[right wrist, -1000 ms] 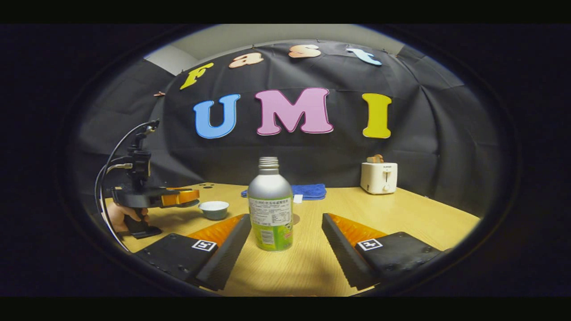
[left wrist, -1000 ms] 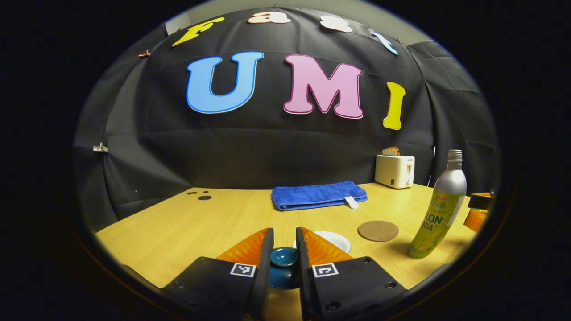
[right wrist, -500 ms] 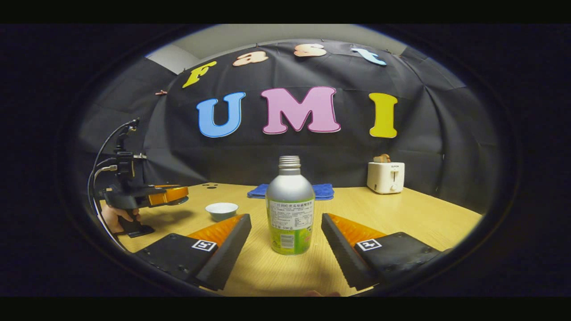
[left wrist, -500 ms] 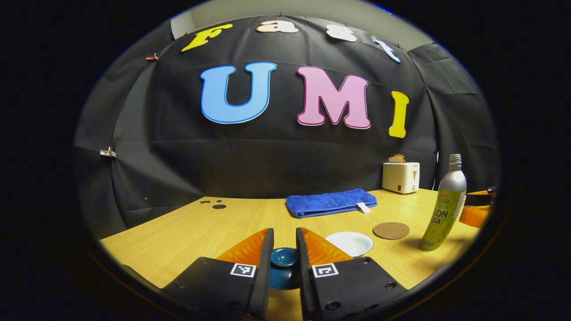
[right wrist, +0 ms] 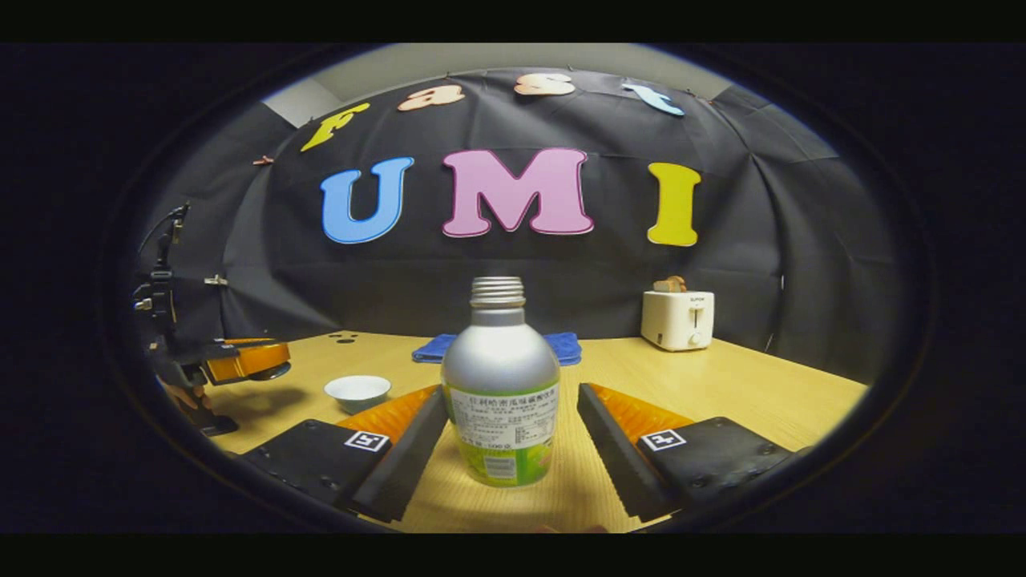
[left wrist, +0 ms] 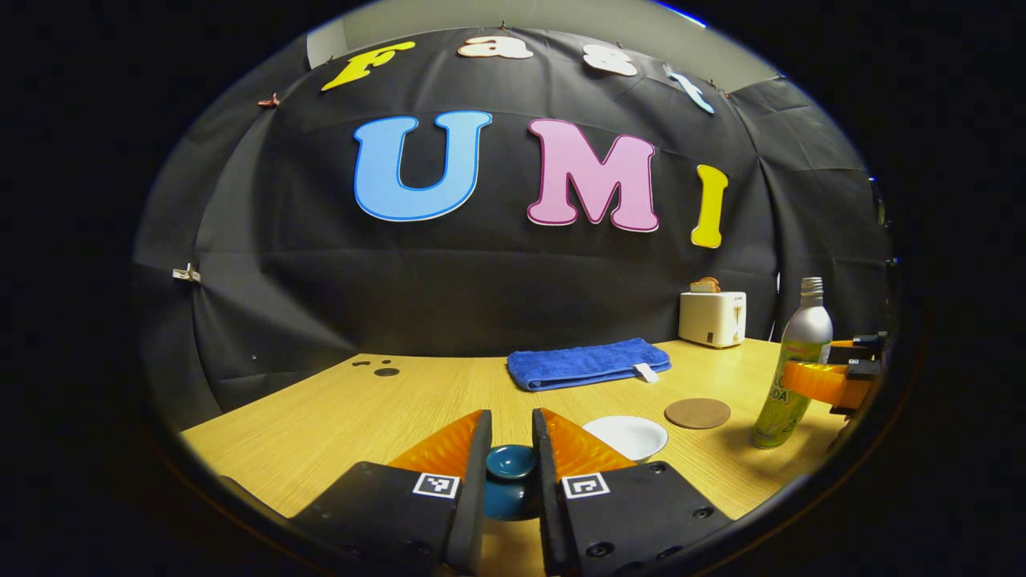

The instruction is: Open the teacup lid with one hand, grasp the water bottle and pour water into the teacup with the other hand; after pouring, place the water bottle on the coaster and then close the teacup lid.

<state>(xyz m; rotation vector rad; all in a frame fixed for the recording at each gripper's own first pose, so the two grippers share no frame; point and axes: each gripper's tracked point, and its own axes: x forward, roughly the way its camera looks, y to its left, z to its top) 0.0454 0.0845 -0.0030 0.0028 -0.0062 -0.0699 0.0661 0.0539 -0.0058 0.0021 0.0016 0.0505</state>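
Note:
My left gripper (left wrist: 510, 457) is shut on the dark teal teacup lid (left wrist: 511, 462), held above the table to the left of the white teacup (left wrist: 626, 436). The cup stands uncovered; in the right gripper view the teacup (right wrist: 357, 391) sits just right of the left gripper (right wrist: 256, 362). The uncapped silver and green water bottle (right wrist: 498, 387) stands upright between the fingers of my open right gripper (right wrist: 513, 417); both fingers are clear of it. In the left gripper view the water bottle (left wrist: 793, 365) has the right gripper (left wrist: 826, 380) around it. The round brown coaster (left wrist: 697, 413) lies between cup and bottle.
A folded blue towel (left wrist: 589, 362) lies at the back of the wooden table (left wrist: 337, 417), and a white toaster (left wrist: 712, 317) stands at the back right. In the right gripper view the toaster (right wrist: 677, 319) is behind the bottle, to the right.
My right gripper has moved forward, so the bottle now stands between its open fingers. My left gripper has carried the lid left, away from the cup.

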